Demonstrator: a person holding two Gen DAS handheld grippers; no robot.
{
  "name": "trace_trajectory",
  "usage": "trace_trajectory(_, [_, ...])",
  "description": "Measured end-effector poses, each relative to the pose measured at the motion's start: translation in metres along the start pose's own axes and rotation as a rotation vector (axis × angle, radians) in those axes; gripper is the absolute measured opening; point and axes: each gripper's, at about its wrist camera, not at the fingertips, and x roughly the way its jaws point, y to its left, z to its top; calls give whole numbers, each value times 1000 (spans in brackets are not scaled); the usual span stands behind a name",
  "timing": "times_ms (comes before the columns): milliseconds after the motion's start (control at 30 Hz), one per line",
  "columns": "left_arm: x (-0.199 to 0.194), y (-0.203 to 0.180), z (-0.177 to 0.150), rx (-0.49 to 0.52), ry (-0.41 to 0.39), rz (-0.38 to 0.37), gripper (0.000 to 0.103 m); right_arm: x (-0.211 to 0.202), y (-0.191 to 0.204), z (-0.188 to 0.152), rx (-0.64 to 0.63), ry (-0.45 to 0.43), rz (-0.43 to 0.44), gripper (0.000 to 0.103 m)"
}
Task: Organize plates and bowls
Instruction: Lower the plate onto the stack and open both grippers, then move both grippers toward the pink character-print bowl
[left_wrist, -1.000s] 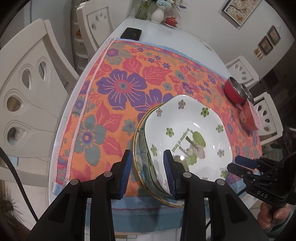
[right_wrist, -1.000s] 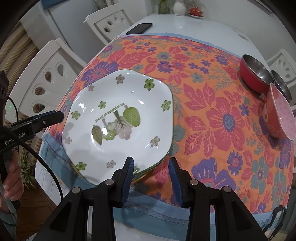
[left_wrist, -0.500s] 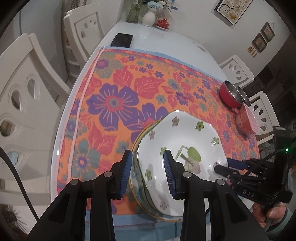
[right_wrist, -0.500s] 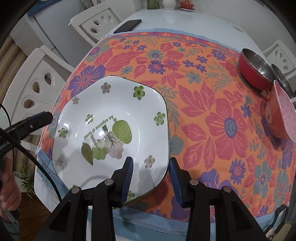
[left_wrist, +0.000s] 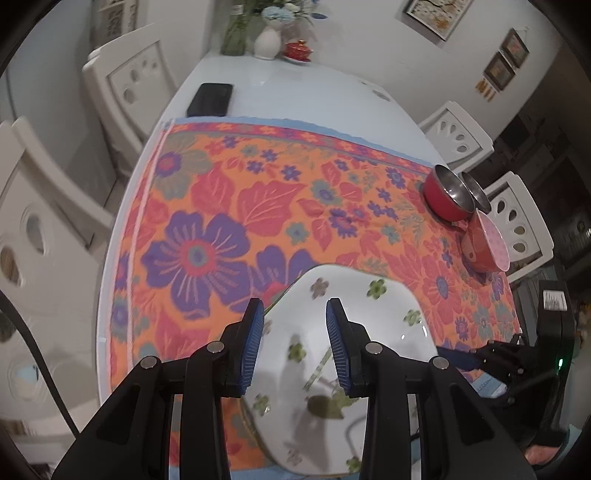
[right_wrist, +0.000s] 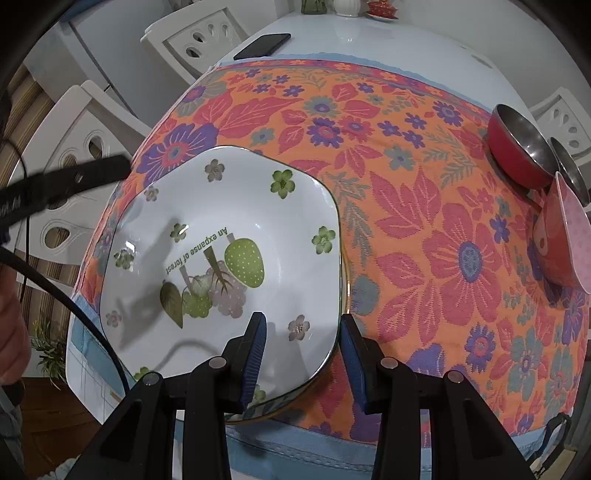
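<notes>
A white square plate with green flowers (right_wrist: 221, 229) tops a small stack of plates at the near edge of the flowered cloth (right_wrist: 424, 229). It also shows in the left wrist view (left_wrist: 354, 321). My left gripper (left_wrist: 294, 341) is open and empty above the plate's left rim. My right gripper (right_wrist: 302, 354) is open and empty, its jaws either side of the plate's near right corner. A red metal bowl (right_wrist: 517, 155), a second steel bowl (right_wrist: 572, 170) and a pink dotted bowl (right_wrist: 565, 243) sit at the cloth's right edge.
A black phone (left_wrist: 210, 99) lies on the bare white table (left_wrist: 314, 96) beyond the cloth. A vase (left_wrist: 267, 43) and a small red dish (left_wrist: 297, 50) stand at the far end. White chairs (left_wrist: 125, 81) surround the table.
Both grippers have risen and pulled back toward the near edge, still open. The stack now lies lower in both views.
</notes>
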Motion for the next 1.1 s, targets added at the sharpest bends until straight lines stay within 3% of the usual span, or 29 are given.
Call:
trace_trajectory(333, [9,-23,22,97,-2,-28,32,-14,-12,7,47,-51,-4,40])
trace_trajectory(600, [16,-52,38,155,-5,-66,32,-56,-55,9,159,-170,-118,40])
trace_trajectory(667, [14,-69,44,173,-21,-77,32,-69,-73,7,190,-202,-145,42])
trace_trajectory(733, [12,-86,50,186,-36,-94,38,-84,-99,5,233,-252,-169,55])
trace_trajectory(900, [20,-149,57,232,-61,-107,39,-114,-171,-1,325,-343,-237,55])
trace_trajectory(1100, [71,-224,64,146,-1,-144,40,-120,-285,-11,474,-347,-145,56])
